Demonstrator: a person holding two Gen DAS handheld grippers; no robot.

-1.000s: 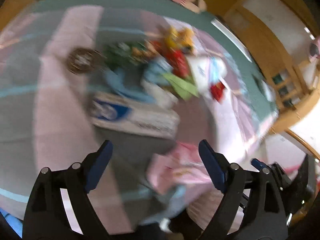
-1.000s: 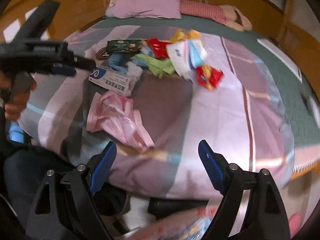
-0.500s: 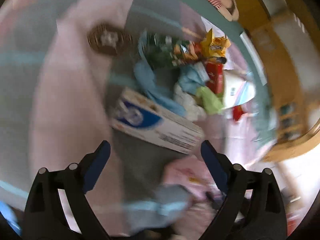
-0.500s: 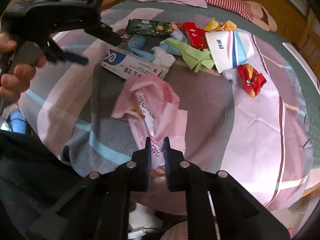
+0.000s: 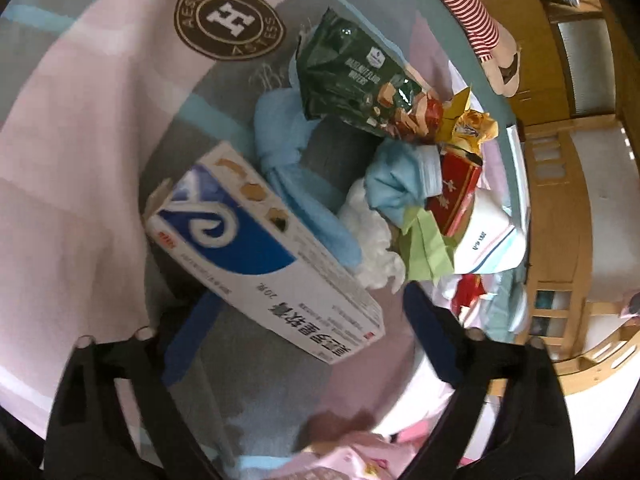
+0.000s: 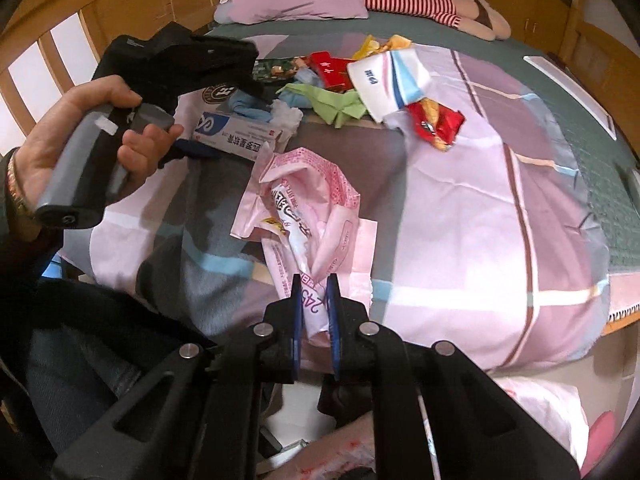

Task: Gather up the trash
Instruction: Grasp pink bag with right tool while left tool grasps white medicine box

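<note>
The right wrist view shows the right claw (image 6: pixel 314 312) clamped on the near end of a crumpled pink plastic wrapper (image 6: pixel 308 204) that lies on the bed's pink, grey and mauve checked quilt (image 6: pixel 480 208). Beyond the wrapper, a long white and blue cardboard box (image 6: pixel 234 136) with printed characters rests on the quilt, and a person's left hand (image 6: pixel 80 148) holds the black and grey handle of the left claw just over the box's near-left end. In the left wrist view the left claw (image 5: pixel 304 320) points steeply down at the box (image 5: pixel 260 256), its blue-padded jaws set wide apart on either side of the box and closing, with the pads not pressing on it. Behind the box sits the rest of the litter: a knotted light blue cloth (image 5: pixel 296 172) touching the box's far side, a dark green foil snack bag (image 5: pixel 352 76) past the cloth, a wad of white tissue (image 5: pixel 372 236), a light green paper scrap (image 5: pixel 426 244), a red carton (image 5: pixel 454 196) and a yellow crumpled wrapper (image 5: pixel 472 124). Farther from the box to the right, a white, pink and blue pouch (image 6: pixel 384 80) overlaps a red snack packet (image 6: pixel 436 124). A round brown badge print (image 5: pixel 228 20) marks the quilt beyond the box.
</note>
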